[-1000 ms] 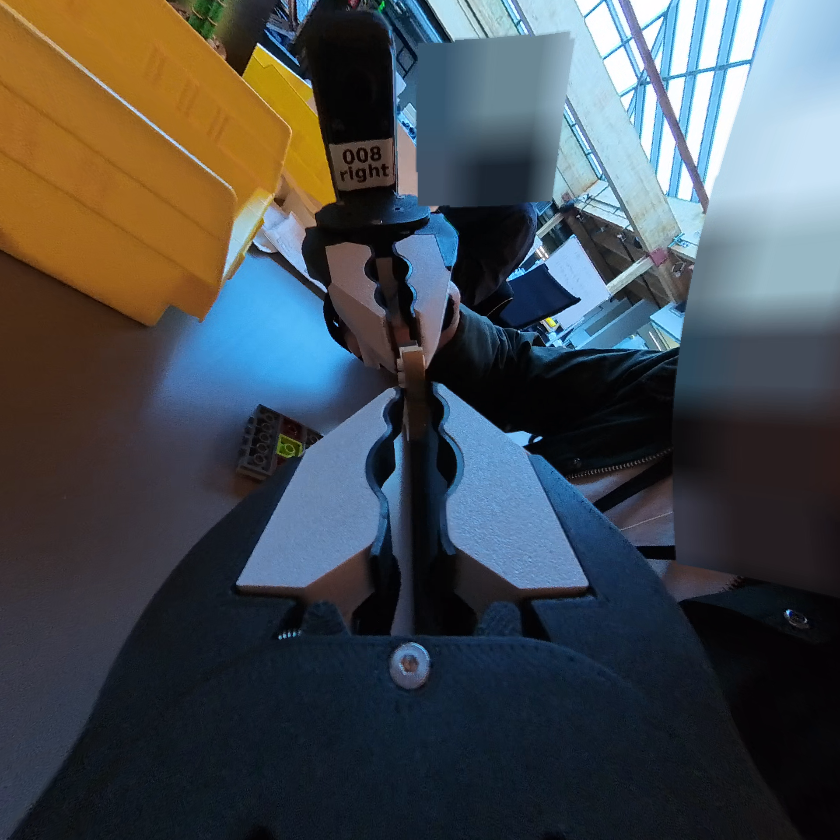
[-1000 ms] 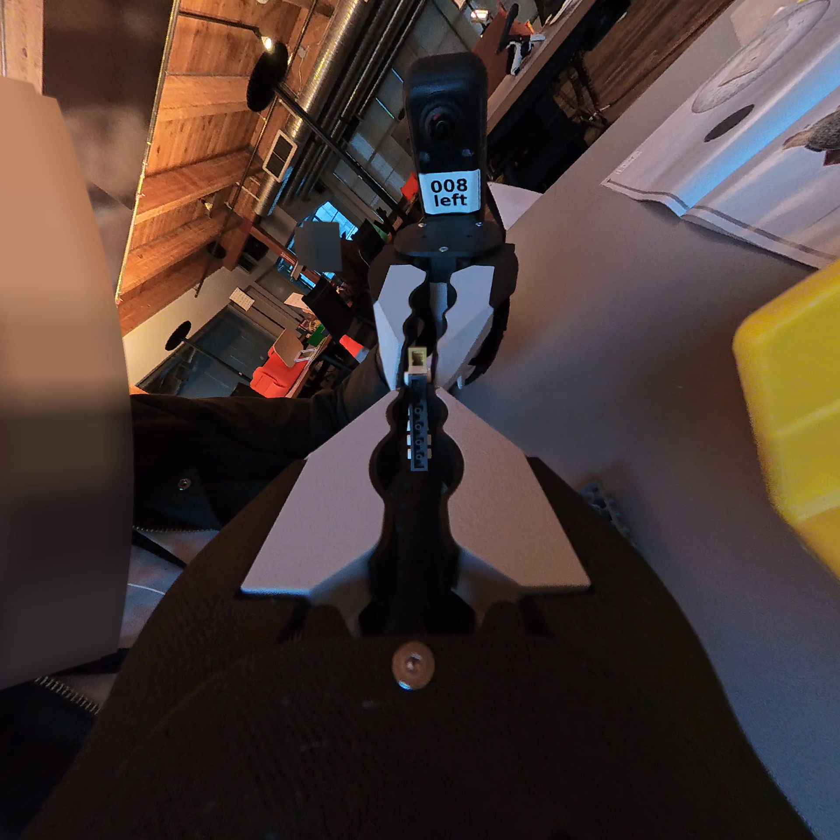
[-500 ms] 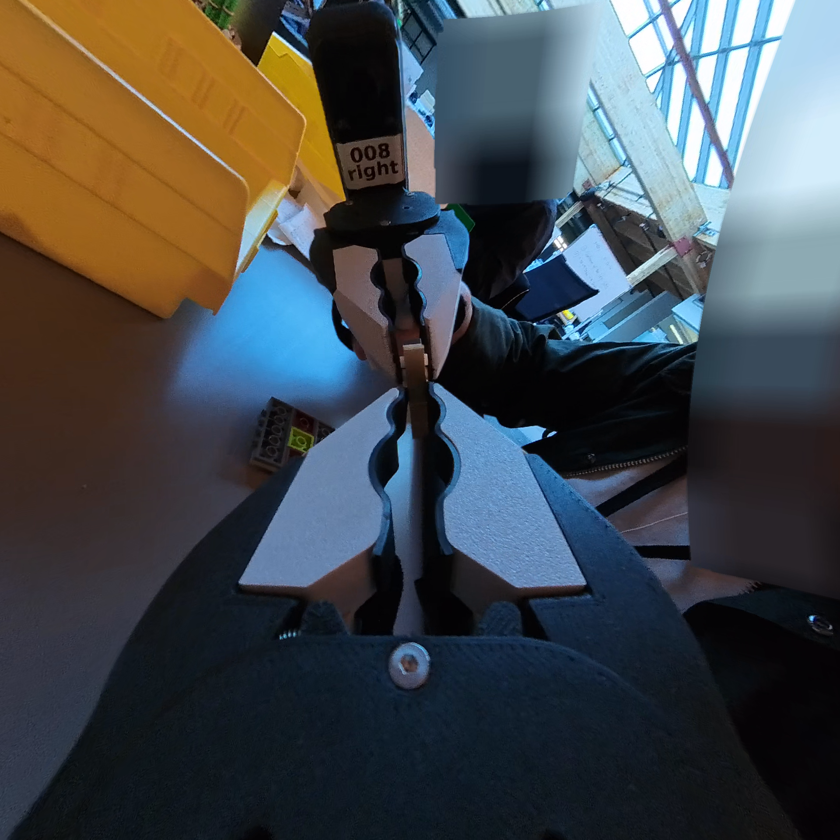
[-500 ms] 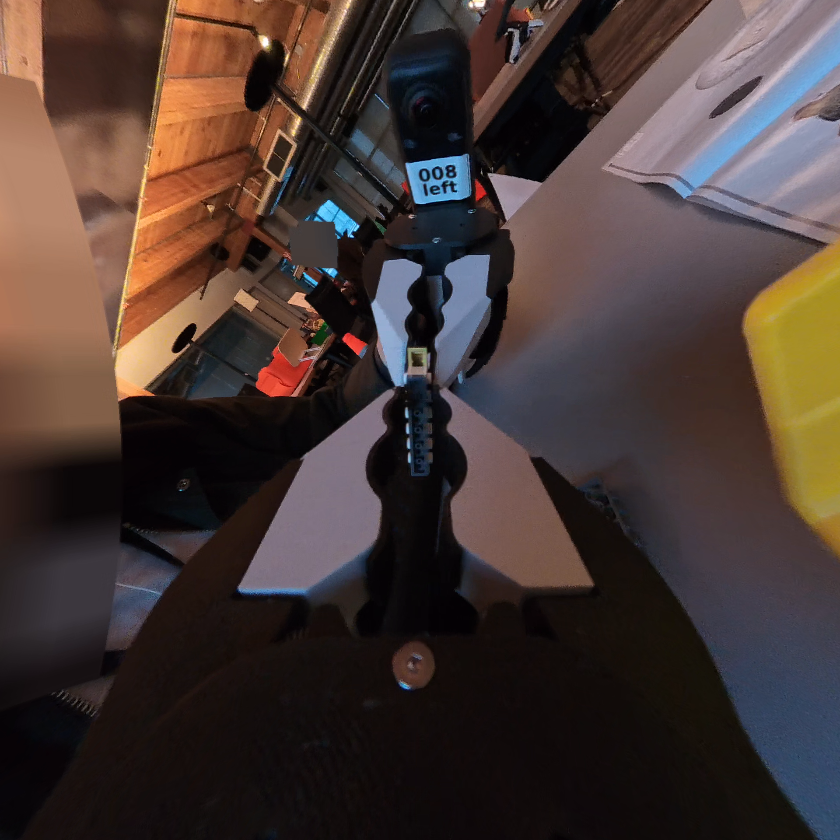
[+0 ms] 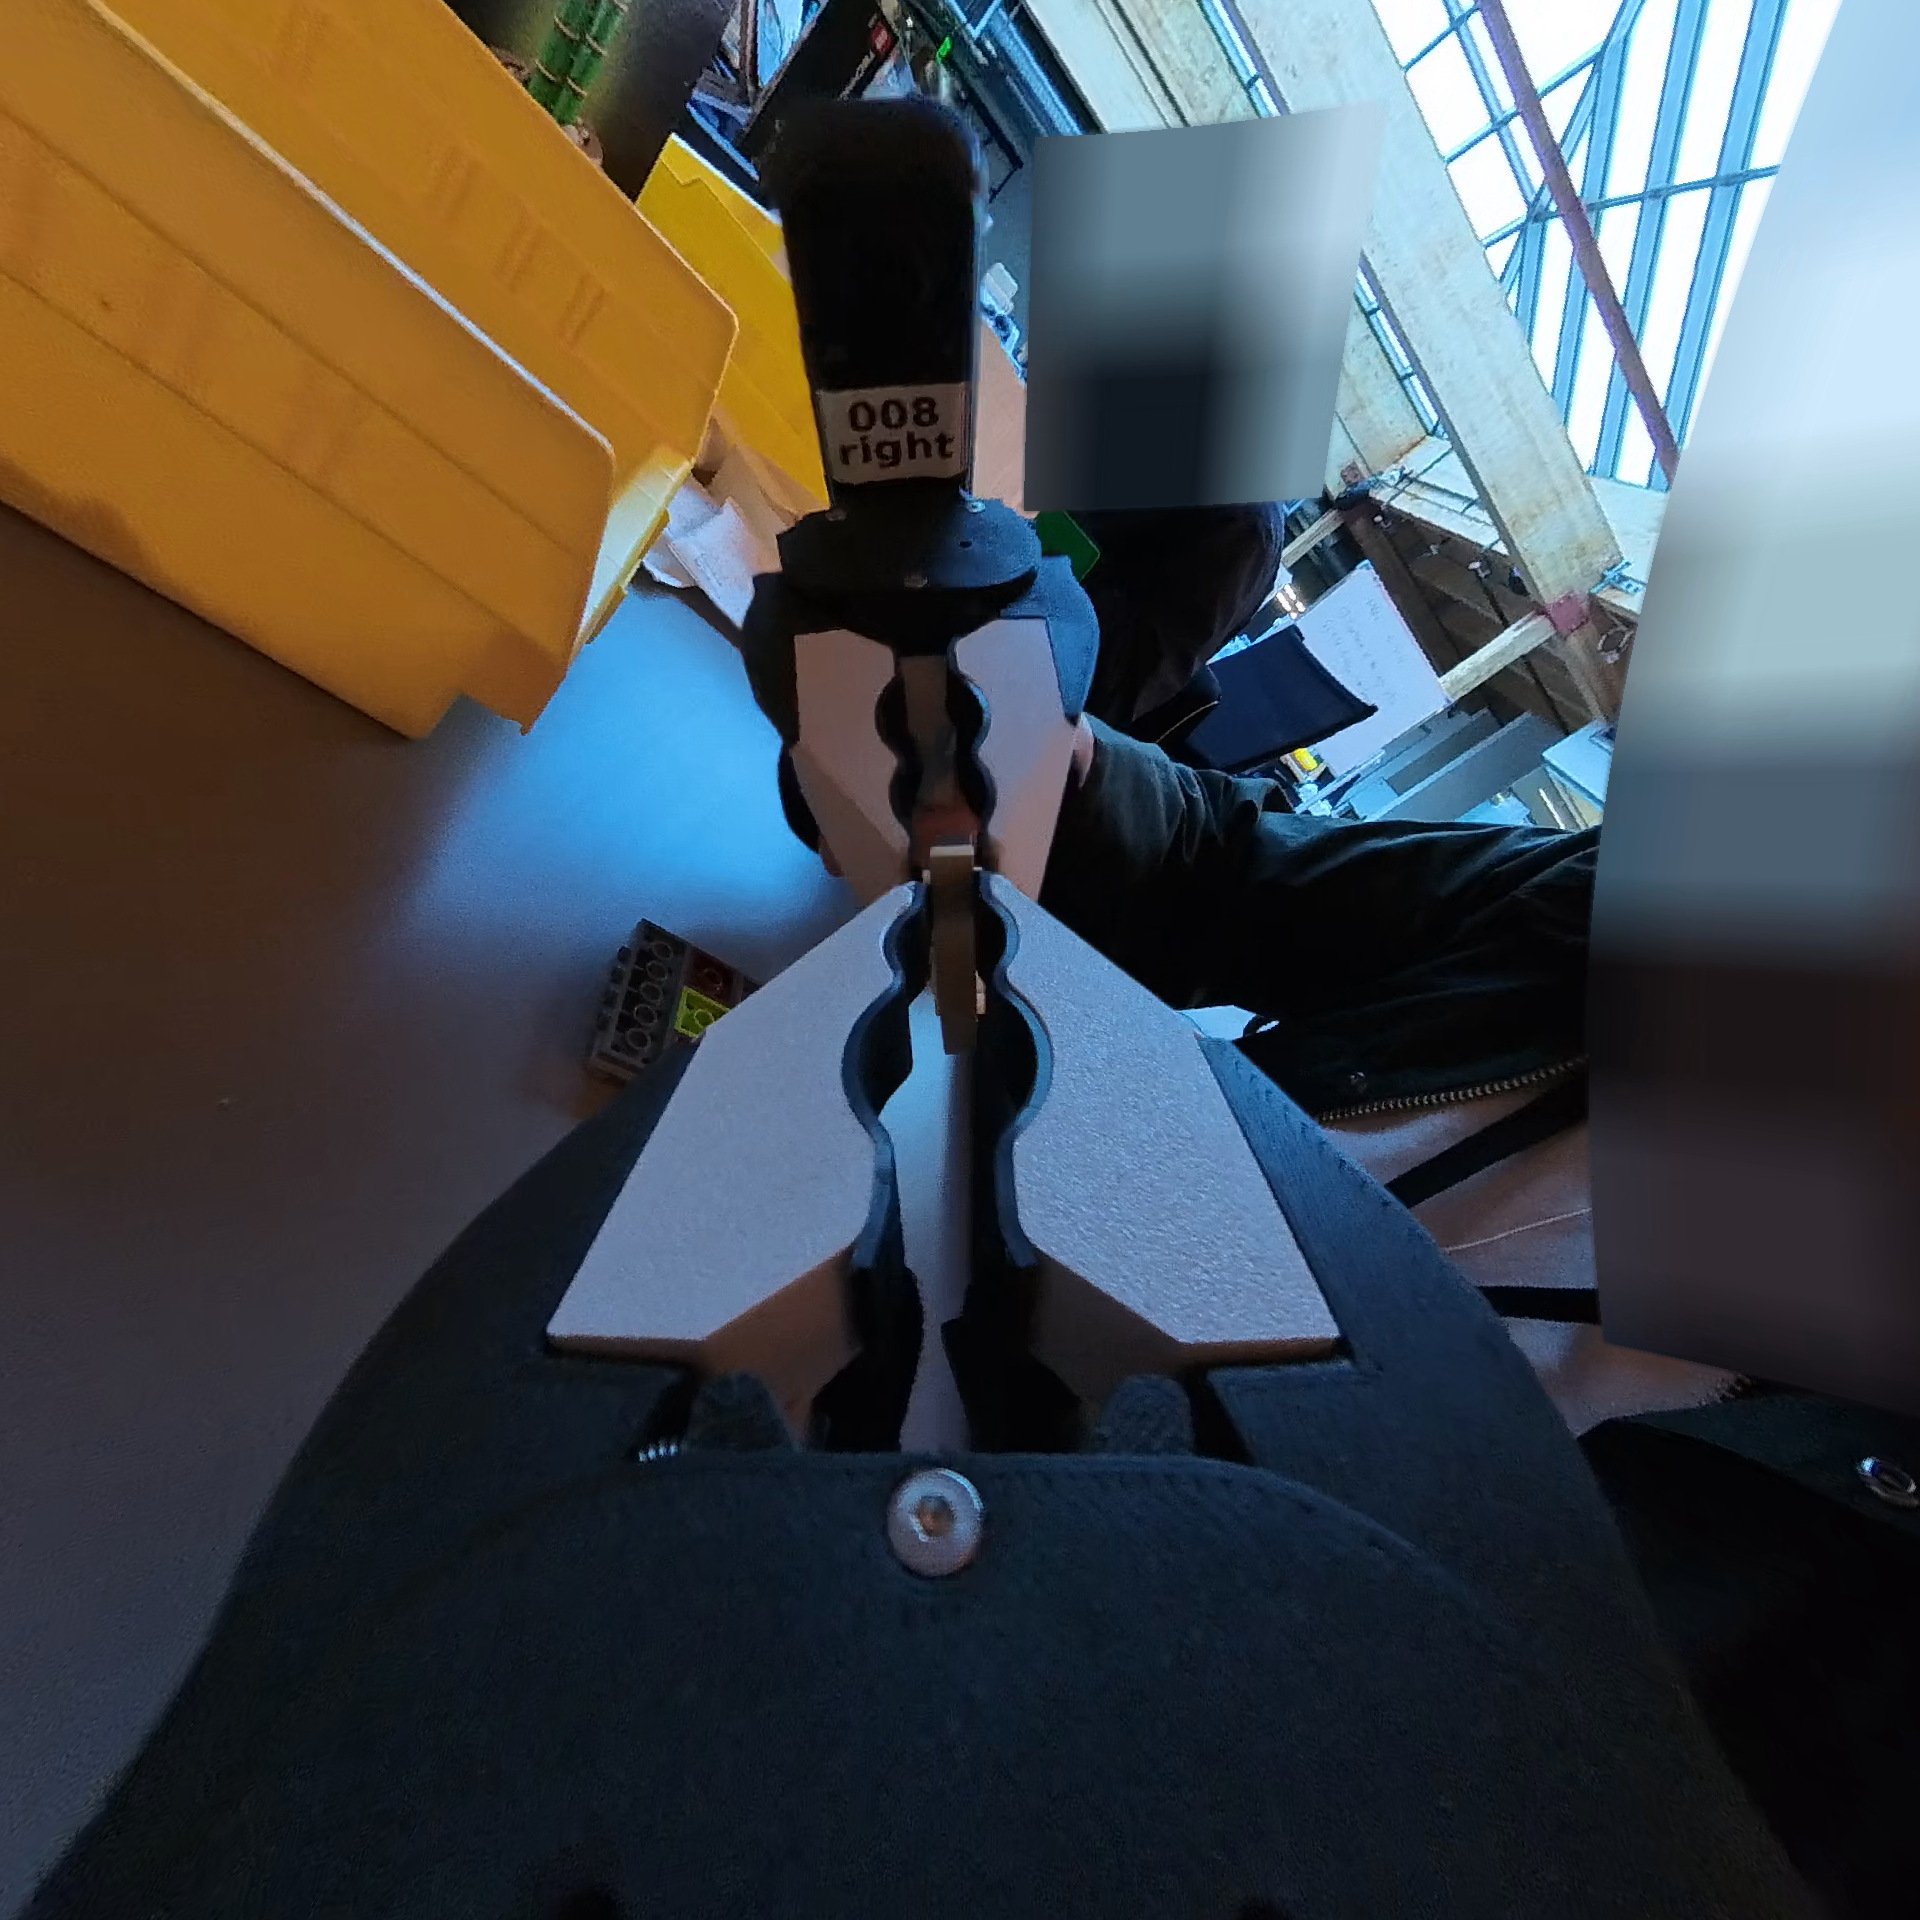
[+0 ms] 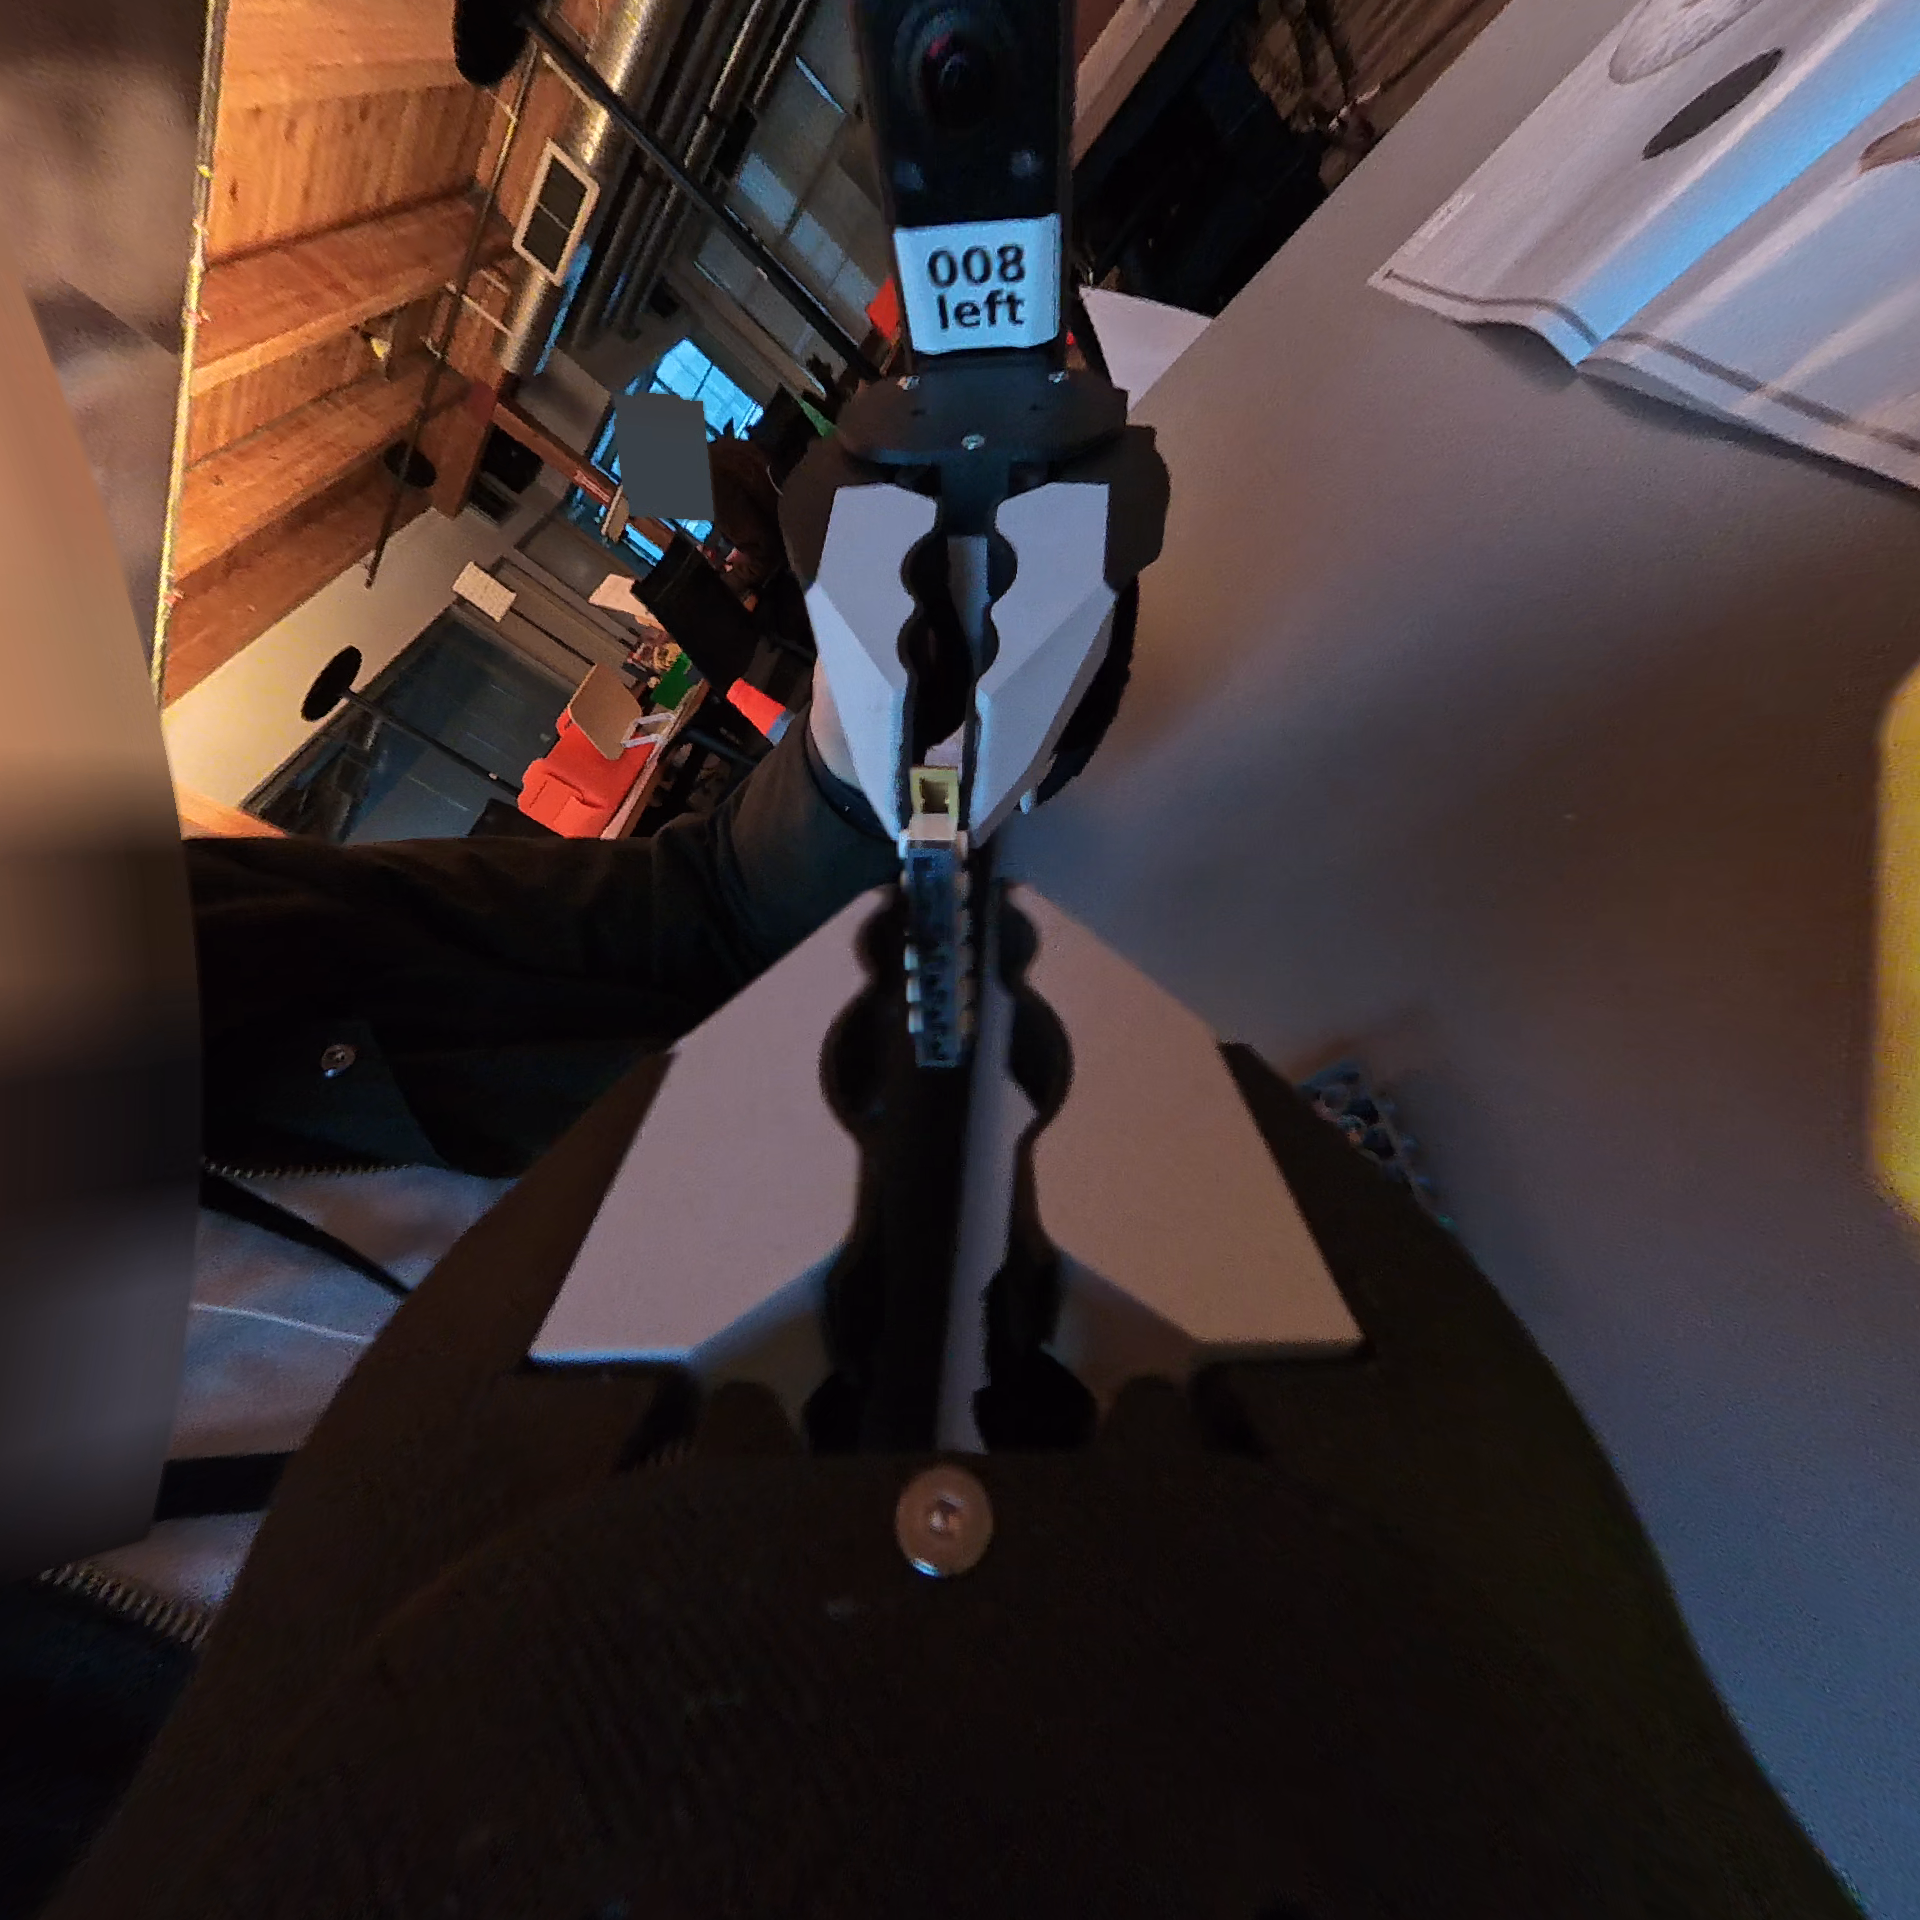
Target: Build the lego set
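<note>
My left gripper (image 5: pixel 951 899) is shut on a tan lego piece (image 5: pixel 954 966), held up above the grey table (image 5: pixel 260 1039). My right gripper (image 5: pixel 948 831) faces it tip to tip. In the right wrist view my right gripper (image 6: pixel 940 899) is shut on a narrow dark grey studded plate (image 6: pixel 940 977). The plate's far end meets the tan piece (image 6: pixel 932 795) in the left gripper (image 6: pixel 935 821). A small lego build (image 5: pixel 665 997) of grey, red and lime bricks lies on the table below, partly hidden by my left finger.
Yellow storage bins (image 5: pixel 312 343) stand at the back left of the table. An open instruction booklet (image 6: pixel 1714 260) lies on the table's far side. A yellow bin edge (image 6: pixel 1901 935) shows at the right. A person's dark sleeves (image 5: pixel 1299 914) reach in behind both grippers.
The two grippers stay shut and tip to tip with their pieces touching. Both have tilted and shifted a little, and each looks slightly nearer to the other.
</note>
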A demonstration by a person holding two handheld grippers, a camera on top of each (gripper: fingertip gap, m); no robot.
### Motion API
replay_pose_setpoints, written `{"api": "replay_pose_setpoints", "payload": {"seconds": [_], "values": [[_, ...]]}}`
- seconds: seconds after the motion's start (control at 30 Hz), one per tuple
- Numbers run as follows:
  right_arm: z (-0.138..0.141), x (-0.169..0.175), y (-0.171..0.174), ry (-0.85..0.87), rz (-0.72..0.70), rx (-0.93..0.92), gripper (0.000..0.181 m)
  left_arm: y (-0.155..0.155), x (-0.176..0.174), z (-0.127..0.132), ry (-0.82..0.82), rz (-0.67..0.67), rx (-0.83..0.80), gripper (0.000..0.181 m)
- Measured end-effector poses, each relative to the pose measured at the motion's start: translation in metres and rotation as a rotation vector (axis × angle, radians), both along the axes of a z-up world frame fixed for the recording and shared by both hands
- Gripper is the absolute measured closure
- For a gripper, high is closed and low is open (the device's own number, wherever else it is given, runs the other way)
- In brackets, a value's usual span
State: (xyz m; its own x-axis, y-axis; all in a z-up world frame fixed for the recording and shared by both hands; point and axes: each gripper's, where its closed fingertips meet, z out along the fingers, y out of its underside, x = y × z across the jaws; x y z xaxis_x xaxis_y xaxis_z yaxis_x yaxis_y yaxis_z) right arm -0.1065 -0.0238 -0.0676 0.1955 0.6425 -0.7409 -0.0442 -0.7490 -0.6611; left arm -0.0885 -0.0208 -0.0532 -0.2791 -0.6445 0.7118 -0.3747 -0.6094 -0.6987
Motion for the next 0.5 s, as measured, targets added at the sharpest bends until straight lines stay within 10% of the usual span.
{"api": "replay_pose_setpoints", "payload": {"seconds": [0.5], "values": [[0.034,-0.005,-0.014,0.223,0.106,-0.062,0.173,-0.011,-0.009,0.030,-0.156,-0.076,-0.058,0.175]]}}
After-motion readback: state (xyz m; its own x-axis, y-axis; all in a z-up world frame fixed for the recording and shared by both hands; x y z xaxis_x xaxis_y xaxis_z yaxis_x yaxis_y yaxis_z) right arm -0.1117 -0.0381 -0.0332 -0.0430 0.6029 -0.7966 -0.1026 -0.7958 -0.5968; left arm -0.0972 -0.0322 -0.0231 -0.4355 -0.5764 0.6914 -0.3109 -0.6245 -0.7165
